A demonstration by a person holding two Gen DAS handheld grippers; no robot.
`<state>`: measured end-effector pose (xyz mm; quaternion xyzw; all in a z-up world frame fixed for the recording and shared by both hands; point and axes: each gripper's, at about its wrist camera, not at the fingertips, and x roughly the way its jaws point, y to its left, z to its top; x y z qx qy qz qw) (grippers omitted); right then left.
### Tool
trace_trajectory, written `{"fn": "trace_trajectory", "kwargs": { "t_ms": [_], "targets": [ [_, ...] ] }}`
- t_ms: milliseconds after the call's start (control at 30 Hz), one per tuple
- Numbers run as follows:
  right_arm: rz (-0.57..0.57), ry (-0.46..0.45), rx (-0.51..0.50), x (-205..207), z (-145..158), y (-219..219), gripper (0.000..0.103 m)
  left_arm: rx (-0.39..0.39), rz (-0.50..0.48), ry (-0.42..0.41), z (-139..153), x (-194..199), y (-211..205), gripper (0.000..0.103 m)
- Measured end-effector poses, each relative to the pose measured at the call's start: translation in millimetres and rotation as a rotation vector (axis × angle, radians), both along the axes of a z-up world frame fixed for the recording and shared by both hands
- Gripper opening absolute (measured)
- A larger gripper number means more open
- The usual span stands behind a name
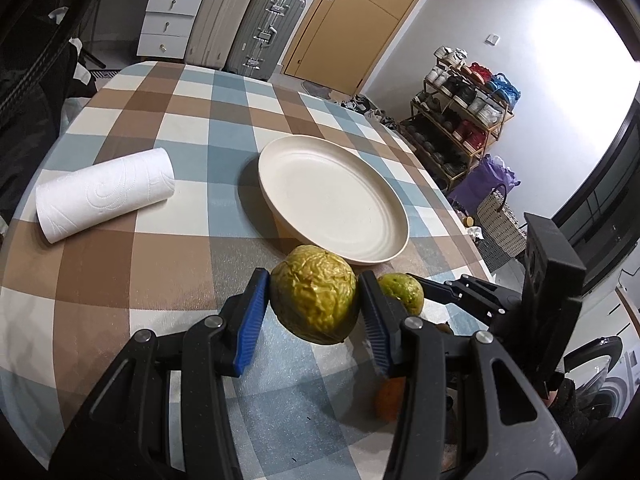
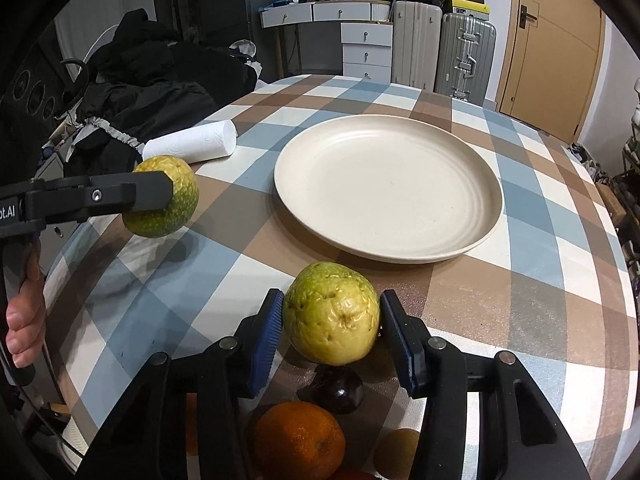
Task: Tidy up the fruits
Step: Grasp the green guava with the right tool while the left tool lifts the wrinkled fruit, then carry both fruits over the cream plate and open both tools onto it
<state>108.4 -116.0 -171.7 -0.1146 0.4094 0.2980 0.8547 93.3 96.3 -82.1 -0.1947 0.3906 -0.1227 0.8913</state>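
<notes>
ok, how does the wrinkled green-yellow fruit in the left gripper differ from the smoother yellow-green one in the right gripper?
The wrinkled green-yellow fruit in the left gripper has deeply creased skin; the smoother yellow-green fruit in the right gripper is only lightly dimpled. The left one looks greener and darker, the right one paler yellow. The left one is held off the checked tablecloth; whether the right one is lifted is unclear. Shared: both roundish, gripped between blue pads, short of the cream plate.

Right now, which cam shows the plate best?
Right wrist: the plate sits near centre, its whole rim visible, nothing on it. In the left wrist view, the fruit held in the left hand-held gripper hides the plate's near edge.
</notes>
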Motion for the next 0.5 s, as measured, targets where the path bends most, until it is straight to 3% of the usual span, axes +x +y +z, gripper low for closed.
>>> {"fn": "trace_trajectory", "kwargs": {
  "t_ms": [200, 500],
  "targets": [
    [-0.001, -0.023, 0.073, -3.5, 11.1, -7.6, 0.050, 0.001, -0.006, -0.004, 5.7, 3.6, -3.7, 0.043],
    [-0.037, -0.033, 0.308, 1.7, 48.9, -39.6, 0.050, 0.013, -0.047, -0.037, 22.6, 27.1, -16.2, 0.043]
  ]
}}
